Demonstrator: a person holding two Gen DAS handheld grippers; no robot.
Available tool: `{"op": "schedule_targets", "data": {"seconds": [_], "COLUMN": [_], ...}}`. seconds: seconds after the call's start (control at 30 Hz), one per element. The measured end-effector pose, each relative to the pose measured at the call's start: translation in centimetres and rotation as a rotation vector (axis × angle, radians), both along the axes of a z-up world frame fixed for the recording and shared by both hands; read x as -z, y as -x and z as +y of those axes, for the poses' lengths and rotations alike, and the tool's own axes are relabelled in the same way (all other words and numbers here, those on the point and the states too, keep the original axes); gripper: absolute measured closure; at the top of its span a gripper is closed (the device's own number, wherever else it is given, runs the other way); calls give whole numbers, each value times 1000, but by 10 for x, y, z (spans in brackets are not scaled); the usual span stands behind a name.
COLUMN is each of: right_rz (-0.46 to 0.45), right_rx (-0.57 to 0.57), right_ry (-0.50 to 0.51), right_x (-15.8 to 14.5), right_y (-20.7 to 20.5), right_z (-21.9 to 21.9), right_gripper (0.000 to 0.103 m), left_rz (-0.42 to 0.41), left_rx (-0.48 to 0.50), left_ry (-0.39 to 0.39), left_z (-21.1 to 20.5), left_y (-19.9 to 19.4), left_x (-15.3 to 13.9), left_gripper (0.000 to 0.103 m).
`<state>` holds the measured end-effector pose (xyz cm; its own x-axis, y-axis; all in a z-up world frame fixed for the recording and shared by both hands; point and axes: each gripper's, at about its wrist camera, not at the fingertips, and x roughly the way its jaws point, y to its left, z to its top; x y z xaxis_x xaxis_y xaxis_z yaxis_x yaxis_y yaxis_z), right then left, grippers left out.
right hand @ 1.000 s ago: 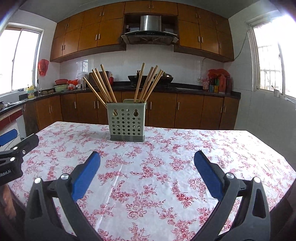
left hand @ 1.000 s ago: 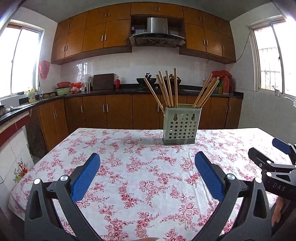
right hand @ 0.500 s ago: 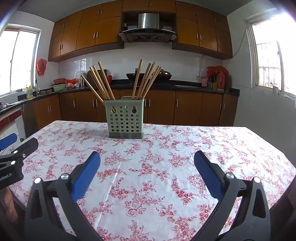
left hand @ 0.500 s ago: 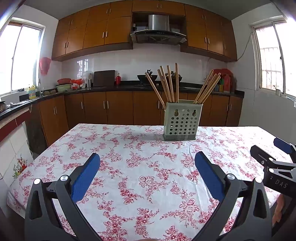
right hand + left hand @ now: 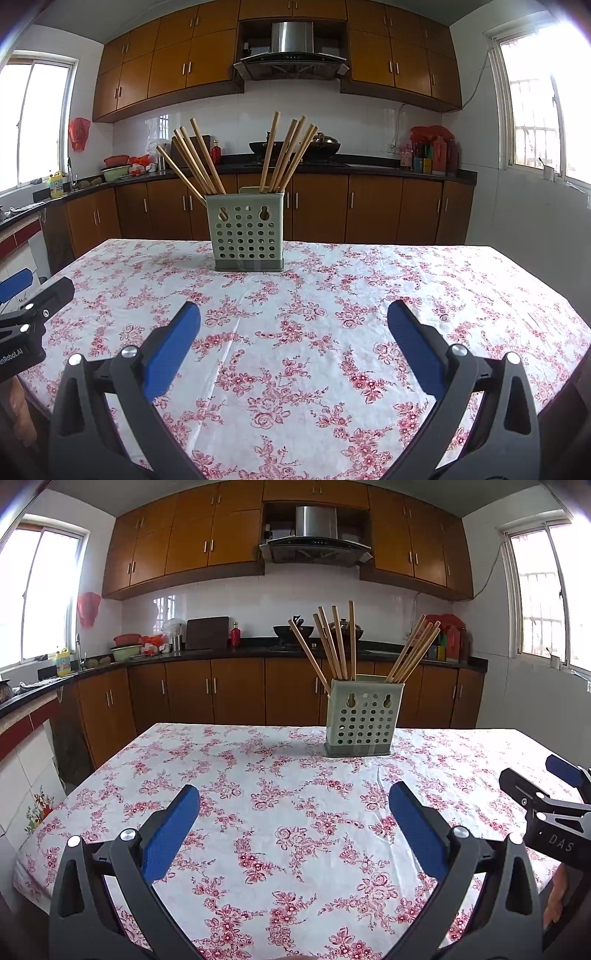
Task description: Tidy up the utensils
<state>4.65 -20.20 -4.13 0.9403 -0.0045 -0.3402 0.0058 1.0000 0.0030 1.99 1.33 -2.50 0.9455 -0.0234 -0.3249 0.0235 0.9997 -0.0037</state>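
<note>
A pale green perforated utensil holder (image 5: 360, 719) stands upright at the far side of the table (image 5: 280, 812); it also shows in the right wrist view (image 5: 246, 232). Several wooden chopsticks (image 5: 334, 642) lean out of it in two bunches, seen too in the right wrist view (image 5: 284, 155). My left gripper (image 5: 293, 801) is open and empty, low over the near part of the table. My right gripper (image 5: 293, 317) is open and empty, beside the left one. Each gripper shows at the edge of the other's view.
The table carries a white cloth with red flowers (image 5: 314, 332). Brown kitchen cabinets (image 5: 207, 690) and a dark counter with pots and bottles run behind it. Windows stand at both sides.
Both grippers have dropped and tilted up, so the holder sits higher against the cabinets and the table looks flatter. Both stay open and empty.
</note>
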Motion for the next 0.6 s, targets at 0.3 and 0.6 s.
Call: {"op": "schedule_targets", "data": {"seconds": [0.3, 0.6], "right_rz": [4, 6], "right_rx": [1, 3], "right_ry": [1, -1], "right_x": [1, 2], "right_y": [0, 0], "right_z": [-1, -1], "right_gripper": [4, 4], "left_rz": [5, 10], "left_rx": [1, 1], "left_ry": [-2, 0], "left_z": [-1, 0], "left_y": [0, -1], "left_x": [1, 2], "left_gripper": [2, 2]}}
